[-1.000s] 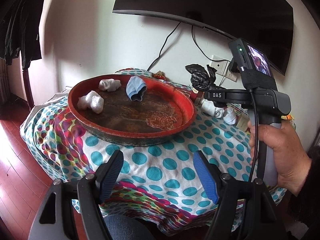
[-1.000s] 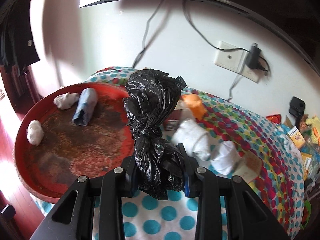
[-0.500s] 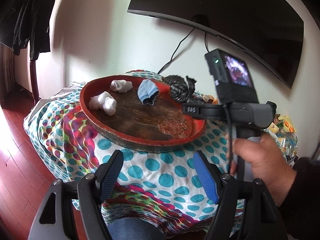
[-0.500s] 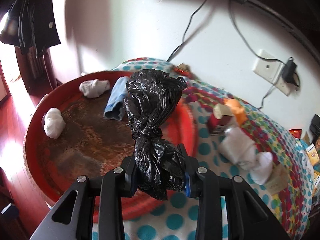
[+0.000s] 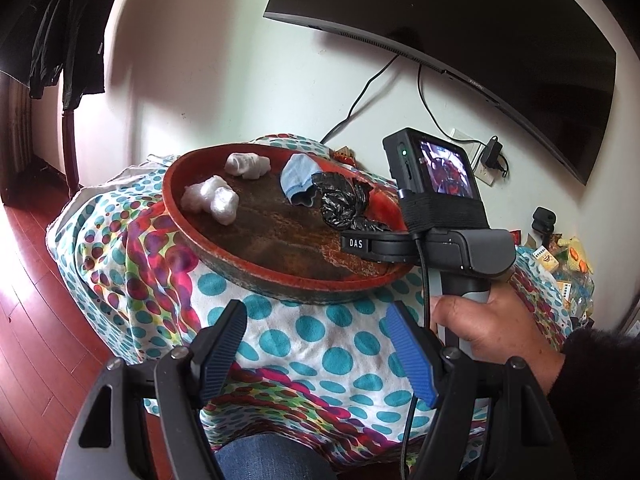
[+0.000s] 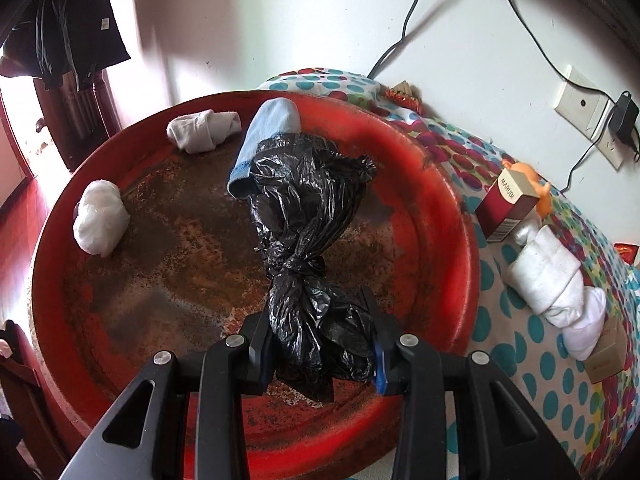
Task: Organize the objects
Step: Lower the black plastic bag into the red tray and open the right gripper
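1. since a second ago the right gripper [image 6: 320,354] has carried the black plastic bag [image 6: 310,240] from above the dotted worktop [image 5: 304,332] to over the red tray [image 6: 448,240], and its jaws have just been opening, with the bag's knotted lower half between them, the pads touching it at most loosely.
2. the bag's upper end lies against the blue sock [image 6: 266,136]; two white bundles sit further left in the tray.
3. the left gripper [image 5: 316,354] hangs with jaws wide apart and nothing in them, near the worktop's front edge.
4. to finish well, i judge the bag should settle on the tray floor before the jaws part fully, then the gripper should back off straight so the pads do not drag the crinkled plastic.
5. readable writing: "marubi" on the red carton [image 6: 506,206], "das" on the right gripper's body [image 5: 356,243], "xiaomi" faintly on the screen [image 5: 480,20].
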The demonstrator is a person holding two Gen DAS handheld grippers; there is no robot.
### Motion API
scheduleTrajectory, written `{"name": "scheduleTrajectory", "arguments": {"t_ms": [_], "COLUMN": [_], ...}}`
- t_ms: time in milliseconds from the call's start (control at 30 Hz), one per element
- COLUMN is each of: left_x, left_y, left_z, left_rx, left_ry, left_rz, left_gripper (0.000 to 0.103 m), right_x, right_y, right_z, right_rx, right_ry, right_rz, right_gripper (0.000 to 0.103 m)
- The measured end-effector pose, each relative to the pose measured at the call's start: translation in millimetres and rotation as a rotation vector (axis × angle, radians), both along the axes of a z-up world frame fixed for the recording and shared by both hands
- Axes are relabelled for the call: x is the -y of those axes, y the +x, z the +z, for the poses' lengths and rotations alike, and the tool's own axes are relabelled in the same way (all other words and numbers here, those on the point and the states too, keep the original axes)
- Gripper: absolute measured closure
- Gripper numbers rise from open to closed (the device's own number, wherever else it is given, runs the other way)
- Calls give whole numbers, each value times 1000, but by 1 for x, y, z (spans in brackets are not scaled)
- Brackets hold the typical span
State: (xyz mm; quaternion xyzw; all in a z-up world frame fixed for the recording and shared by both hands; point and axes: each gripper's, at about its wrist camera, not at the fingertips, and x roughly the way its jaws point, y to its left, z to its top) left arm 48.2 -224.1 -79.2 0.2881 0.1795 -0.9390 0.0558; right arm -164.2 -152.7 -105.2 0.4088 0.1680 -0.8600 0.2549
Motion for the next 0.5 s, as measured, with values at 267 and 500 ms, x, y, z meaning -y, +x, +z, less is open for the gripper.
{"name": "scheduleTrajectory", "arguments": {"t_ms": [267, 500], "left_x": [-3, -8], "left_y": [-1, 13], "left_z": [0, 13], "left_rx": [-7, -105], "left_ry": [0, -51], "left_rz": [5, 16], "left_gripper": [29, 29], "right_x": [2, -31], "right_y": [-1, 19], "right_z": [-4, 54], "right_rx": [-7, -209], "right_ry": [9, -111], "right_rz": [24, 20], "right_gripper": [57, 16]}}
